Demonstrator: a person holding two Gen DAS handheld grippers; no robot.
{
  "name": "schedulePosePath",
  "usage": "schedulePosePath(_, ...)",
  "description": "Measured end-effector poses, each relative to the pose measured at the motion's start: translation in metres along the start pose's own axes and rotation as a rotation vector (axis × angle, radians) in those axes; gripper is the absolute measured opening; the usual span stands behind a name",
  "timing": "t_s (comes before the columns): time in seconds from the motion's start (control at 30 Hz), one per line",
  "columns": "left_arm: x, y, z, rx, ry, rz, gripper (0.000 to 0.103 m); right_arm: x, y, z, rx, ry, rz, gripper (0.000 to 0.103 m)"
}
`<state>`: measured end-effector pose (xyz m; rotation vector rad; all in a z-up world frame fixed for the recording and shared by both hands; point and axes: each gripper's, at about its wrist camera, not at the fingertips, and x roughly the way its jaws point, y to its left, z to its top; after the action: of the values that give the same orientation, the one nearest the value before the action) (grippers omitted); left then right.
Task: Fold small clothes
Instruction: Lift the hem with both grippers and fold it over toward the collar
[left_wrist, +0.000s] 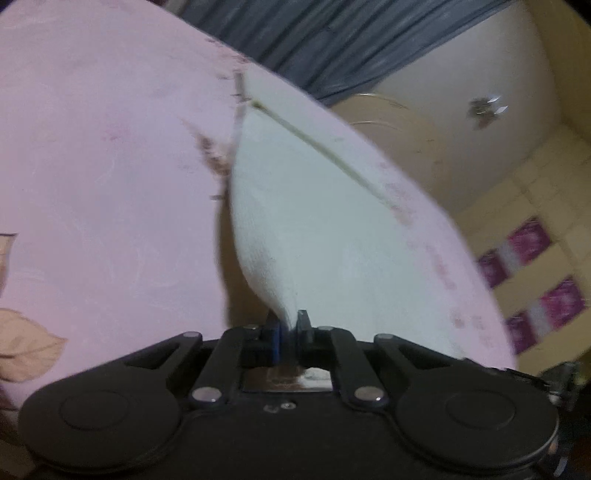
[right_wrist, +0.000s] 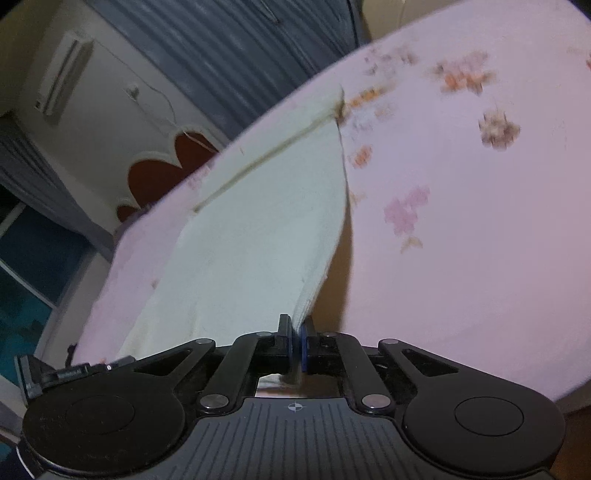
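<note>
Left wrist view: the left tongs (left_wrist: 290, 326) are clenched on a near corner of the white cloth (left_wrist: 295, 206), which lies by the bed (left_wrist: 110, 166) edge.

Right wrist view: the right tongs (right_wrist: 295, 332) pinch the cloth's other near corner. It looks soft, light and limp; corners suit gripping.

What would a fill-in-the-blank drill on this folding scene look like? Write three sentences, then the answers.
1. The white cloth lies on a ____ floral sheet.
2. The left gripper has its jaws ____ on a corner of the cloth.
3. The right gripper grips the cloth's near ____.

Answers: pink; shut; corner
</note>
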<state>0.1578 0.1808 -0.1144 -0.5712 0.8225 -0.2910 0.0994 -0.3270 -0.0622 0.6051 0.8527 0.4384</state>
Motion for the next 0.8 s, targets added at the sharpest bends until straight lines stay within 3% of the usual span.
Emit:
schedulePosePath(0.1, 0.001, 0.001, 0.000, -0.028, -0.014, -0.014, 0.007, 0.007, -0.003, 0.000, -0.017, 0.036, -0.038, 0.003)
schedulePosePath(0.33, -0.020, -0.018, 0.022, -0.014, -0.162, -0.049, 0.007, -0.011, 0.015, 0.033, -0.060, -0.072, 0.023, 0.003)
schedulePosePath(0.5, -0.012, -0.041, 0.067, 0.031, -0.227, -0.070, 0.007, -0.004, 0.039, 0.080, -0.132, -0.131, 0.038, 0.003)
schedulePosePath(0.8, 0.044, -0.053, 0.171, 0.019, -0.268, -0.103, 0.007, 0.068, 0.053, 0.193, -0.159, -0.187, -0.073, 0.003)
